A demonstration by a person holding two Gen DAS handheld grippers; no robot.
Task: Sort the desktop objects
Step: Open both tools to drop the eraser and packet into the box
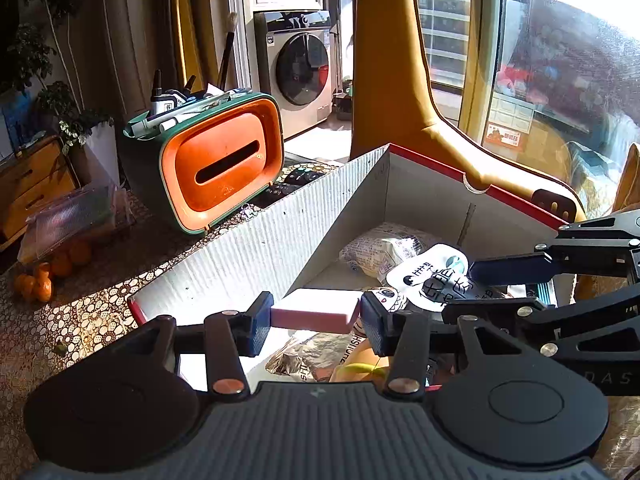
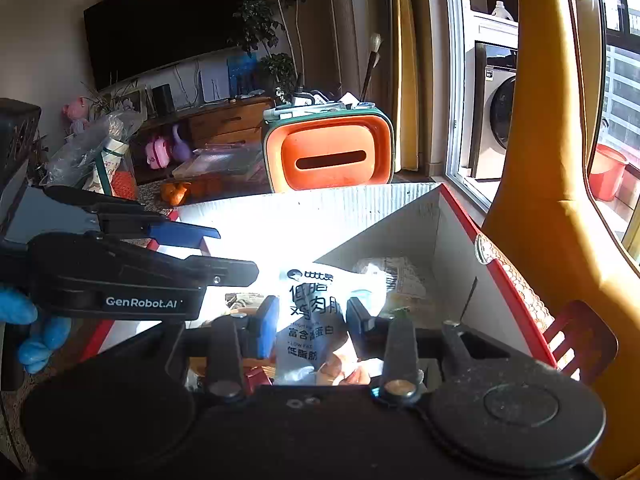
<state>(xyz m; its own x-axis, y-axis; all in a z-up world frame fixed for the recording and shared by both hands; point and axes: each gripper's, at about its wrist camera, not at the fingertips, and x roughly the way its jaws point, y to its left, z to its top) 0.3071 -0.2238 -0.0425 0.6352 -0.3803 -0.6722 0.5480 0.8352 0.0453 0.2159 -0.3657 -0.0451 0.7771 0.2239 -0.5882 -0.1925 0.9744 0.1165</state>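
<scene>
Left tool (image 1: 316, 314) grips one pink block (image 1: 316, 311); right tool (image 2: 312, 326) one white packet (image 2: 310, 320).

Both claws held forward side by side, each closed on an item.

The left claw (image 1: 316, 316) is clamped by its blue pads on a pink block (image 1: 316, 310), held level between them. The right claw (image 2: 312, 320) is closed on a white printed packet (image 2: 310, 312), pinched from both sides. A blue-gloved hand (image 2: 28, 332) is seen behind the left claw's body.
</scene>
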